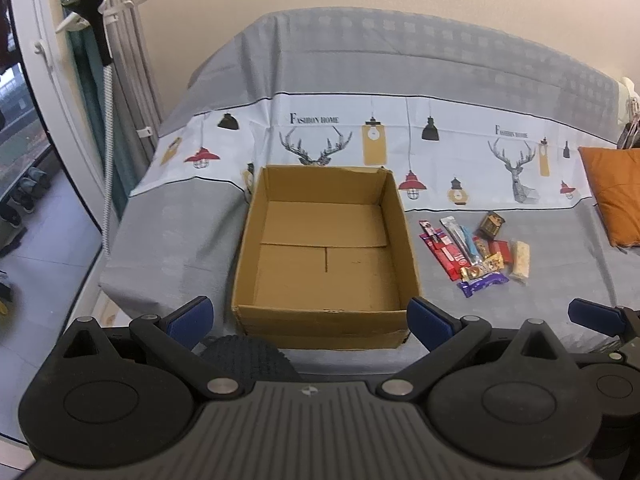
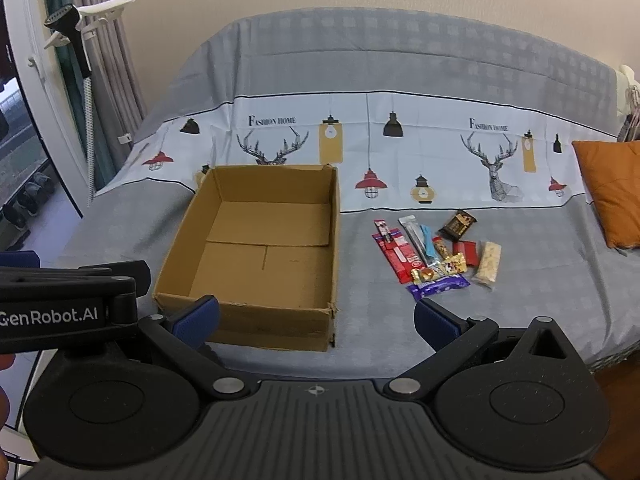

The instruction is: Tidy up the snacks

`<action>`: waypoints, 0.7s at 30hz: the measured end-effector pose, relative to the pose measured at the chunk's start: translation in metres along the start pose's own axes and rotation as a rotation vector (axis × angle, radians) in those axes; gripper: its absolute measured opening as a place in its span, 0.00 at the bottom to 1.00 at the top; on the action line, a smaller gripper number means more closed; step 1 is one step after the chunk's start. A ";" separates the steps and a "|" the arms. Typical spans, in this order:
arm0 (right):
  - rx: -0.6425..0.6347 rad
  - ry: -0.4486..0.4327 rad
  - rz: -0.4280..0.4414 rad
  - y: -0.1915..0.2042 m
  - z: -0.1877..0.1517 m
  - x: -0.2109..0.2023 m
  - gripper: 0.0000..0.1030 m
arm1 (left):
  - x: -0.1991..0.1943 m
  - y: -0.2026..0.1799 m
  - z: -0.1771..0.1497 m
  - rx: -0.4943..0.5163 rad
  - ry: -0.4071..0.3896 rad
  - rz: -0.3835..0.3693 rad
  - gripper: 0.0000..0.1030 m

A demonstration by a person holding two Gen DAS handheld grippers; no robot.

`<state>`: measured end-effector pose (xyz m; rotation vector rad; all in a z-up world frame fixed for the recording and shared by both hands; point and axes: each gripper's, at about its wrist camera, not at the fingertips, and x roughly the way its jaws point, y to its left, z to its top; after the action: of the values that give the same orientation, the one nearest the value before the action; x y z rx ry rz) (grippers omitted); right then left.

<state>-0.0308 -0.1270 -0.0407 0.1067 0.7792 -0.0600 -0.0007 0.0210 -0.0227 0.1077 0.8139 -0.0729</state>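
Note:
An empty brown cardboard box [image 1: 325, 254] [image 2: 256, 252] sits open-topped on the grey bedsheet. To its right lies a small heap of wrapped snacks [image 1: 474, 250] [image 2: 438, 256]: red bars, a blue stick, a purple bar [image 2: 438, 285], a pale rice bar [image 2: 487, 266] and a dark packet [image 2: 458, 224]. My left gripper [image 1: 310, 318] hovers open just before the box's near wall, holding nothing. My right gripper [image 2: 316, 320] is also open and empty, in front of the box's near right corner, short of the snacks.
An orange cushion [image 1: 616, 196] [image 2: 612, 192] lies at the right edge of the bed. A garment steamer on a stand [image 1: 98, 20] and curtains are at the left by a glass door. The bed's left edge drops to a tiled floor [image 1: 44, 264].

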 end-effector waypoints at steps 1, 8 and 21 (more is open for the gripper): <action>0.000 0.002 -0.006 0.000 0.000 0.001 1.00 | 0.004 -0.001 0.000 0.001 0.003 -0.007 1.00; 0.040 0.022 -0.047 -0.017 -0.004 0.030 1.00 | 0.048 -0.023 -0.001 0.023 -0.007 -0.126 1.00; 0.293 -0.082 -0.012 -0.185 -0.039 0.170 1.00 | 0.229 -0.168 0.019 0.095 -0.010 -0.383 1.00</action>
<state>0.0457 -0.3084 -0.2020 0.3754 0.6853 -0.1885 0.1522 -0.1529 -0.1879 0.0401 0.8133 -0.4735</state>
